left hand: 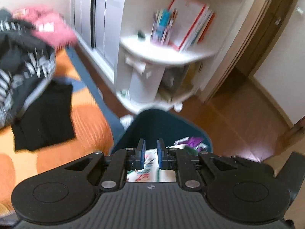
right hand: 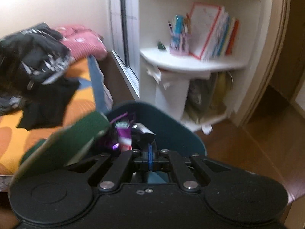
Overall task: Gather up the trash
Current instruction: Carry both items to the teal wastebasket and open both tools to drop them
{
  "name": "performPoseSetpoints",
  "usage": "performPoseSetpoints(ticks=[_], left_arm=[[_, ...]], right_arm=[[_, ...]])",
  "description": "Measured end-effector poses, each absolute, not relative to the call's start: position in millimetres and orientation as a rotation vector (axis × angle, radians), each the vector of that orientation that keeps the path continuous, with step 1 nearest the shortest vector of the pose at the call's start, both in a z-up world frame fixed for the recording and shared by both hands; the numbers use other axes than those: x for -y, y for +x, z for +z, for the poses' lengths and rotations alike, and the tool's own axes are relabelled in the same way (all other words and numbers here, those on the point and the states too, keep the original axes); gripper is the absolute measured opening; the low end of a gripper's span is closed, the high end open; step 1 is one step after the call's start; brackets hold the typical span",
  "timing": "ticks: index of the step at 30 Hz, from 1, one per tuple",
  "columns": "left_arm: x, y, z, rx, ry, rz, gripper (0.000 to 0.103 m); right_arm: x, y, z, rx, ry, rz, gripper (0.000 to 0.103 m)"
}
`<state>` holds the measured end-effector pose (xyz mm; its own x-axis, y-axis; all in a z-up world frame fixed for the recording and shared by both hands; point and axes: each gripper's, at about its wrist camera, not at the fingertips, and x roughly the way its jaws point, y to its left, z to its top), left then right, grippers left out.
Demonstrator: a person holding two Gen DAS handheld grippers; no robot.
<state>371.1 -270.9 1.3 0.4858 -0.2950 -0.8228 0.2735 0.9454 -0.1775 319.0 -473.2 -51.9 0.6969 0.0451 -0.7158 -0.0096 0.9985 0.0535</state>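
Trash bin (left hand: 167,127), dark teal, sits at 12 o'clock just beyond both grippers, already holding printed wrappers (left hand: 150,162). Left gripper (left hand: 151,155): fingers slightly parted, empty. Right gripper (right hand: 150,152): fingers closed on a crumpled black-and-purple wrapper (right hand: 142,133), long axis pointing toward 12, over the bin; release remains. Farther, bed (left hand: 57,133) at 10, shelf (left hand: 171,55) at 1; further trash indiscernible.

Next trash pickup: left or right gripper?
Left. The left gripper is open and empty above the teal bin; the right gripper is shut, seemingly on that bin's rim.
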Motion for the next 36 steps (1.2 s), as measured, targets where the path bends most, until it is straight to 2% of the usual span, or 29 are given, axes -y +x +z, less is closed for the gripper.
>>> performPoseSetpoints(ticks=[5, 12, 15, 19, 27, 36], left_arm=[[272.7, 391.3, -54.0, -1.061, -0.062, -0.319, 0.012], [285.1, 412.6, -104.6, -1.124, -0.065, -0.307, 0.012], [289.2, 419.1, -117.9, -1.13, -0.058, -0.302, 0.012], [292.4, 427.1, -130.4, -1.136, -0.051, -0.294, 0.012], [277.9, 422.3, -111.1, -1.1, -0.074, -0.31, 0.013], [243.9, 374.6, -57.8, -1.035, -0.072, -0.326, 0.013]], right_arm=[[477.5, 330.1, -70.7, -0.851, 0.041, 0.025, 0.001], [493.4, 346.1, -80.1, -0.902, -0.017, 0.018, 0.013], [504.2, 348.4, -73.8, -0.898, -0.03, 0.014, 0.022], [517.9, 346.7, -63.4, -0.892, -0.019, 0.023, 0.022], [516.7, 325.7, -43.2, -0.869, 0.028, 0.072, 0.023], [479.8, 285.7, -9.6, -0.819, 0.069, 0.15, 0.024]])
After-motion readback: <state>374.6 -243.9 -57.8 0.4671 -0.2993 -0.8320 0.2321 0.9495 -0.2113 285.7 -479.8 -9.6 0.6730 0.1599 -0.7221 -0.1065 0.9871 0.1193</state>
